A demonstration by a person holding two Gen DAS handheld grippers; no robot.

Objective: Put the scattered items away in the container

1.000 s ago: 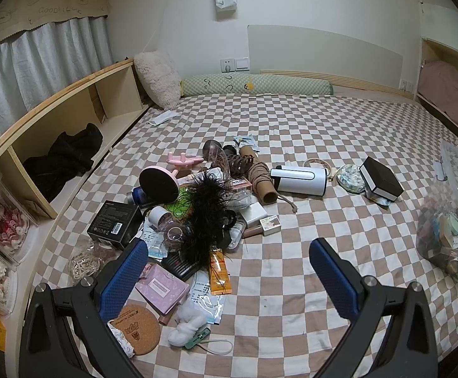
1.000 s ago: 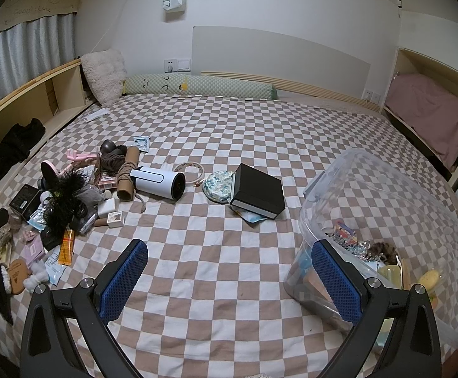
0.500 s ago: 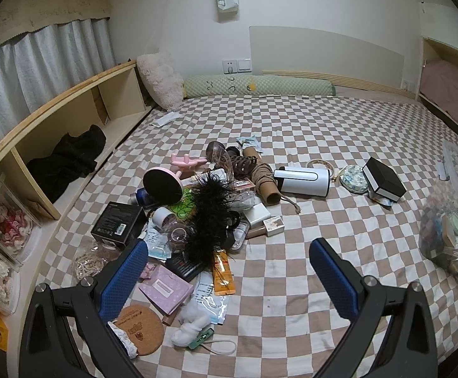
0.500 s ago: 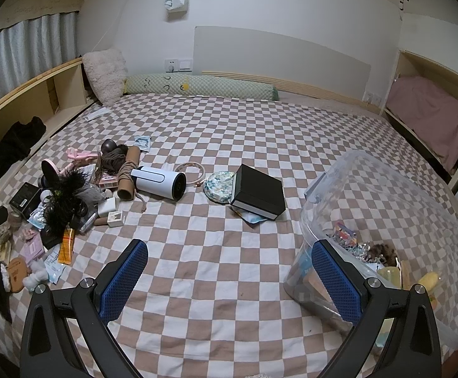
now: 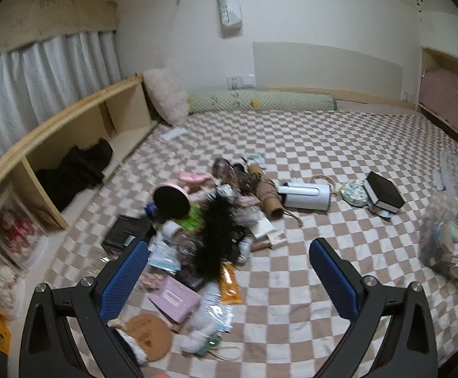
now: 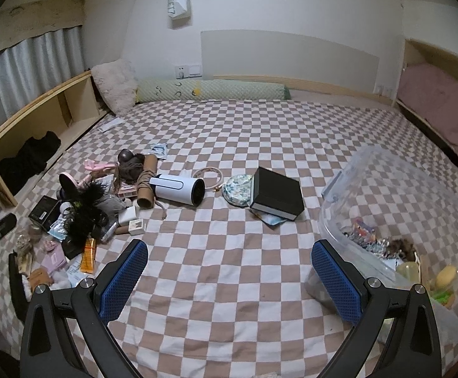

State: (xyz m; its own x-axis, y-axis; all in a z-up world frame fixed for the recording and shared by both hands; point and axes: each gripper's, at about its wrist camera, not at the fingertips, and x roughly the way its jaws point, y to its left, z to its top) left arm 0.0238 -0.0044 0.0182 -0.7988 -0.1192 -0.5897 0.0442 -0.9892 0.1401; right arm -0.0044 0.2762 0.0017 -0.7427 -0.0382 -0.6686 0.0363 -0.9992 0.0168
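Observation:
A heap of scattered items lies on the checkered bed: a black feather piece (image 5: 216,230), a pink round mirror (image 5: 170,200), an orange packet (image 5: 229,282), a pink card box (image 5: 173,297) and a cork coaster (image 5: 148,335). A white cylinder (image 6: 178,189) and a black box (image 6: 277,197) lie further right. The clear plastic container (image 6: 395,208) stands at the right with several items inside. My left gripper (image 5: 229,271) hangs open above the heap's near edge. My right gripper (image 6: 229,271) is open over bare bedding, left of the container.
A wooden shelf (image 5: 71,138) with dark clothing runs along the left side of the bed. A green bolster (image 6: 213,91) and a fluffy pillow (image 6: 114,86) lie against the far wall. A pink blanket (image 6: 439,104) fills the right alcove.
Both views have pulled back and tilted up slightly, showing more of the wall. The left view is now motion-blurred. Both grippers stay open and empty.

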